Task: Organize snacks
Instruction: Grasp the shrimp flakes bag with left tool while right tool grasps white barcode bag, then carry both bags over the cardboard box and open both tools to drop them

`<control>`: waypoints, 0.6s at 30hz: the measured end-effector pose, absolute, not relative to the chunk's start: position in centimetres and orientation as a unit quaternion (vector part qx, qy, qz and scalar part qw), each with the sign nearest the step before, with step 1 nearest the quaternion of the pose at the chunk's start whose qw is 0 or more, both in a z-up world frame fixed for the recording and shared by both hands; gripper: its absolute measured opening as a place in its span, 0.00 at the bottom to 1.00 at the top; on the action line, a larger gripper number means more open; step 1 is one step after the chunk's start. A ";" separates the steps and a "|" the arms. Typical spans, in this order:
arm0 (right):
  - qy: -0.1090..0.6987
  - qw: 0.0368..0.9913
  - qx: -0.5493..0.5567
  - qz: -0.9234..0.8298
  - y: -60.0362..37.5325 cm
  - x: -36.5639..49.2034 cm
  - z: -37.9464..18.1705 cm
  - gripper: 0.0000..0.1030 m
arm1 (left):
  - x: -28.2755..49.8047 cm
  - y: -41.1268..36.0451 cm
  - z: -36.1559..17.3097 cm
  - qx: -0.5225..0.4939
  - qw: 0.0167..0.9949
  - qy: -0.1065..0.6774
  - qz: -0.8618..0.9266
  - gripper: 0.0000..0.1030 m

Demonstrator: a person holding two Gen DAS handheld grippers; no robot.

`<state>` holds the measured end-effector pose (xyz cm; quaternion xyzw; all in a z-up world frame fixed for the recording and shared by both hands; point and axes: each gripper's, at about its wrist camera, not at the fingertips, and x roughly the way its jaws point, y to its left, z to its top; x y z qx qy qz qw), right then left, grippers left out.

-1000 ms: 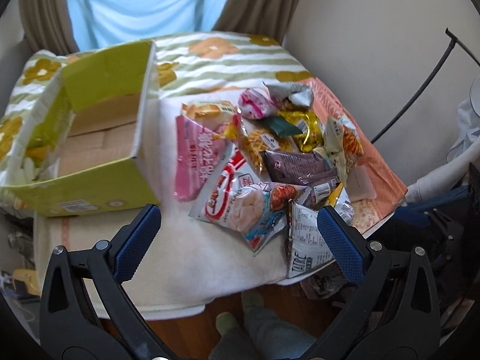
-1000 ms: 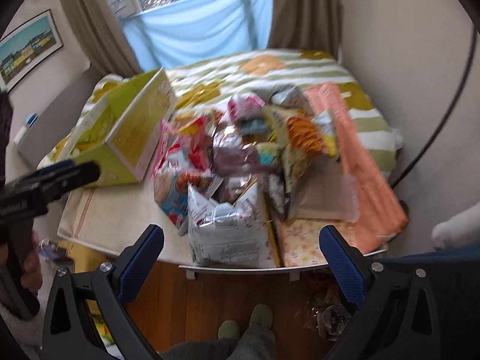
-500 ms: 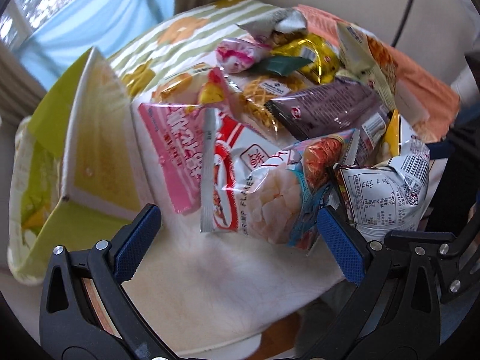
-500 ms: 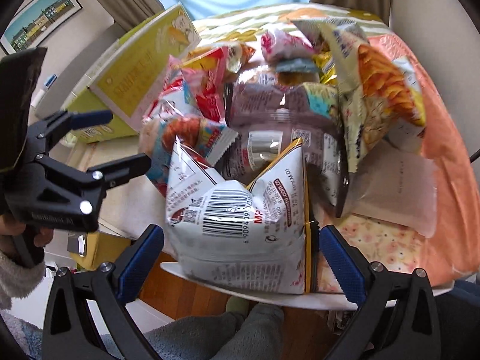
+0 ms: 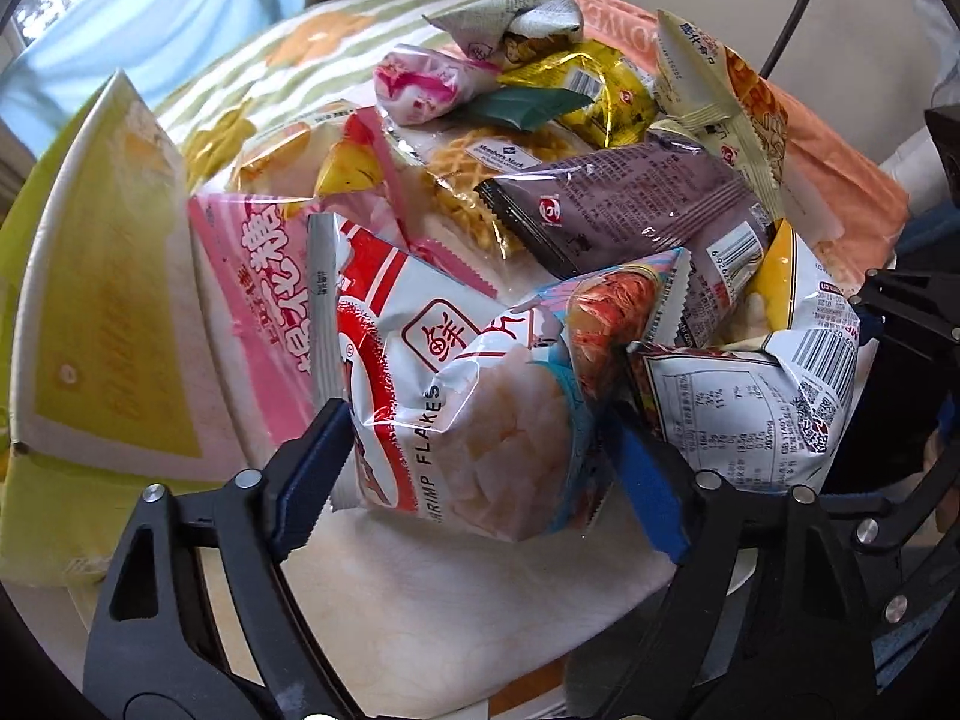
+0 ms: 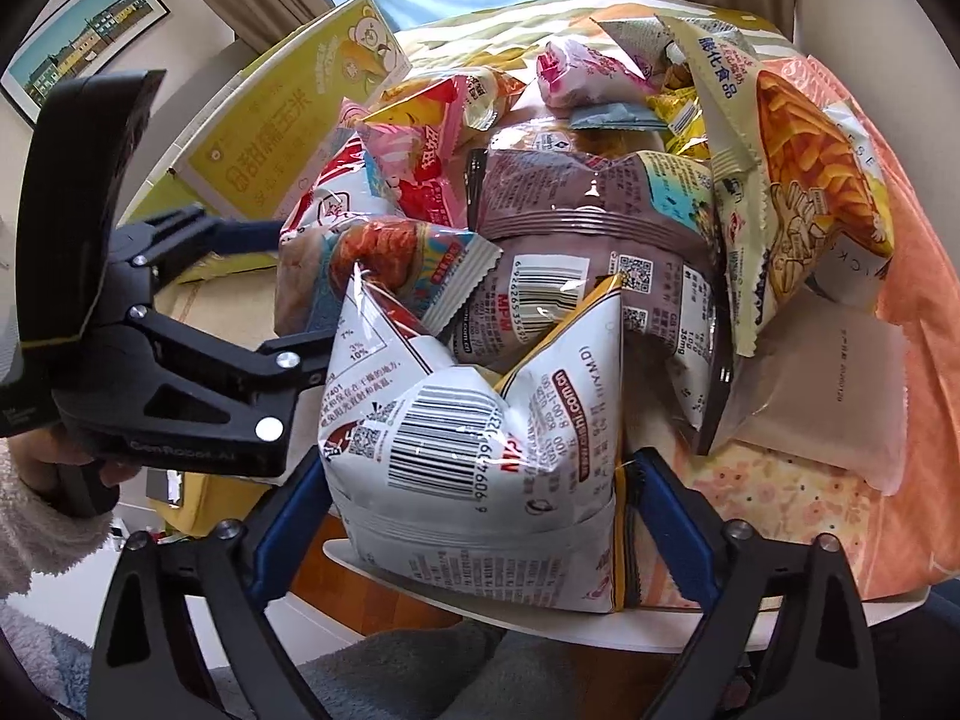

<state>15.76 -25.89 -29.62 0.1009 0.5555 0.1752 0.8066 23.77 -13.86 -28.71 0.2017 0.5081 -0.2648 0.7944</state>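
Observation:
A heap of snack bags lies on the table. My left gripper [image 5: 474, 474] is shut on the red and white shrimp flakes bag [image 5: 456, 408], its blue pads pressing both sides of the bag's near end. My right gripper [image 6: 474, 516] is shut on the white bag with a barcode [image 6: 474, 450] at the table's front edge. That white bag also shows in the left wrist view [image 5: 756, 408]. The left gripper's black body [image 6: 180, 354] shows at the left of the right wrist view.
A yellow-green cardboard box [image 5: 96, 312] stands at the left, also in the right wrist view [image 6: 288, 132]. The heap holds a pink bag [image 5: 258, 276], a purple bag [image 5: 630, 210] and a cheese stick bag [image 6: 798, 192]. An orange cloth [image 6: 900, 408] lies at the right.
Both grippers have moved in closer to the heap and shut, the left on the shrimp flakes bag, the right on the white barcode bag.

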 end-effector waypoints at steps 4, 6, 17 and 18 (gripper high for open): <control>0.559 0.801 0.113 0.182 -25.9 15.8 -29.7 0.72 | 23.5 -13.5 -28.5 0.192 0.795 0.509 -0.267 0.73; 0.559 0.799 0.119 0.185 -26.0 15.8 -29.8 0.67 | 23.2 -13.3 -28.4 0.187 0.795 0.512 -0.266 0.70; 0.546 0.809 0.107 0.190 -25.8 15.2 -28.4 0.64 | 21.4 -11.1 -25.9 0.154 0.819 0.507 -0.222 0.67; 0.544 0.811 0.106 0.189 -25.8 15.2 -28.3 0.64 | 21.4 -10.8 -25.7 0.150 0.821 0.507 -0.217 0.67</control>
